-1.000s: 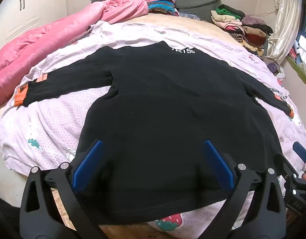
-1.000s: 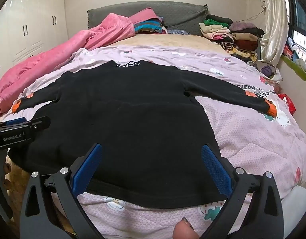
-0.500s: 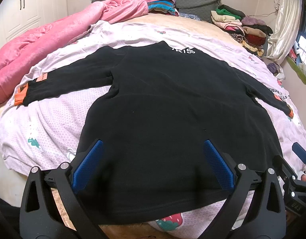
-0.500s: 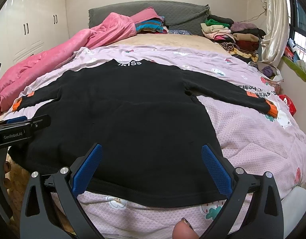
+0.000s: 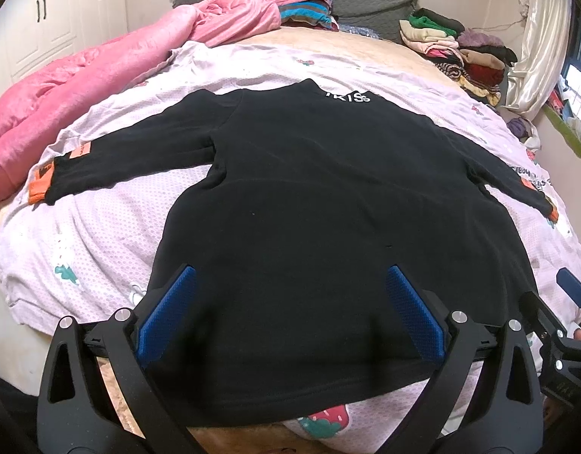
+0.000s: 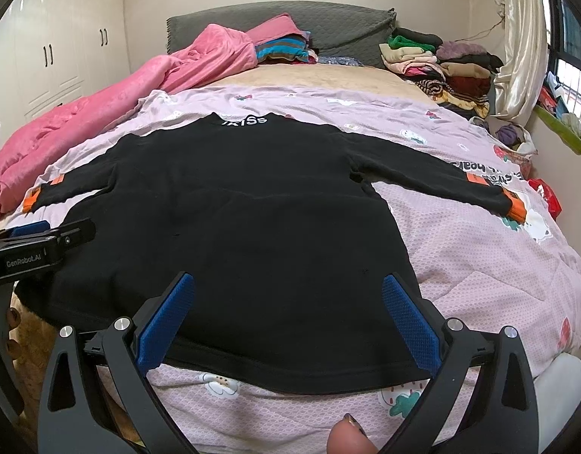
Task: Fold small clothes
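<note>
- Sweater [image 5: 328, 204] lay flat on the bed [image 5: 101, 227], collar toward 12 o'clock.
- Left gripper [image 5: 288, 316] and right gripper [image 6: 288, 319] hovered over its hem, jaws spread wide, empty.

Both my cameras sit low at the foot of the bed [image 5: 101, 227], looking along my spread jaws toward the headboard [image 6: 328, 22]. My left view hangs close over the black top [image 5: 309, 208]'s hem; my right view sits beside it, rightward. Both share the top, bed and headboard.
</note>
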The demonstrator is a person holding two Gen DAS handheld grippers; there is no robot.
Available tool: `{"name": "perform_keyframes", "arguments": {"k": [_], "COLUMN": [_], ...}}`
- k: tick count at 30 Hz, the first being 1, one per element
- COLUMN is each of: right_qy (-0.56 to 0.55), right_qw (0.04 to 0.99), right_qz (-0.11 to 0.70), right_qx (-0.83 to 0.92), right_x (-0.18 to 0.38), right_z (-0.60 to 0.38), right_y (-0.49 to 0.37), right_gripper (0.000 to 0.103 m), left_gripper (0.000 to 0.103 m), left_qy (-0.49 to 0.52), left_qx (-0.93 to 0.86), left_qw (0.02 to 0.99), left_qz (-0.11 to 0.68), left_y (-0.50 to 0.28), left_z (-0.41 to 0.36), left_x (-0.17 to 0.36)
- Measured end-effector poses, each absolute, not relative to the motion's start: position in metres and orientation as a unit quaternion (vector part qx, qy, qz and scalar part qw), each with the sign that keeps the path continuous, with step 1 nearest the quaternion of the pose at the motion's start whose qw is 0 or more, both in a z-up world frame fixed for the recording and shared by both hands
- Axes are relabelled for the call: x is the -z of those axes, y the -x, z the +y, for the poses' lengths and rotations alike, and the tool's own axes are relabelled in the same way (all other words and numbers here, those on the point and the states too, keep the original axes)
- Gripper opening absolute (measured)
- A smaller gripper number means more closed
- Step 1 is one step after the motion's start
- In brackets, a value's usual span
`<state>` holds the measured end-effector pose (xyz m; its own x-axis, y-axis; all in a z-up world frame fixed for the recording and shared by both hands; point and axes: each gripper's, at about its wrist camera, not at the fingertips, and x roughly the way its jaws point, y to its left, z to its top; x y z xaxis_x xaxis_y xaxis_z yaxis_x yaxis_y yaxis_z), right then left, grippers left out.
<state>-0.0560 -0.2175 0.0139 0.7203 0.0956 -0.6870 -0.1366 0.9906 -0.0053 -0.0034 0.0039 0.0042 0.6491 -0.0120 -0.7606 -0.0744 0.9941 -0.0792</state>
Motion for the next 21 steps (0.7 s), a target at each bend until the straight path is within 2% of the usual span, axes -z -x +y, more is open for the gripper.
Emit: {"name": "perform_keyframes", "arguments": {"k": [21], "right_qy": [0.027], "right_qw": [0.927], "right_qz": [0.367], "right_qx": [-0.065], "right_x": [-0.0167], "right_z": [-0.2137], "right_y": [0.0531], "right_gripper": [0.099], "left_gripper": [0.094], "left_qy": [0.05], "left_qx": [-0.014], "left_qw": [0.908], "left_qz": [0.416], "left_y": [0.002], "left_z": [0.0036], "left_x": [-0.0058]}}
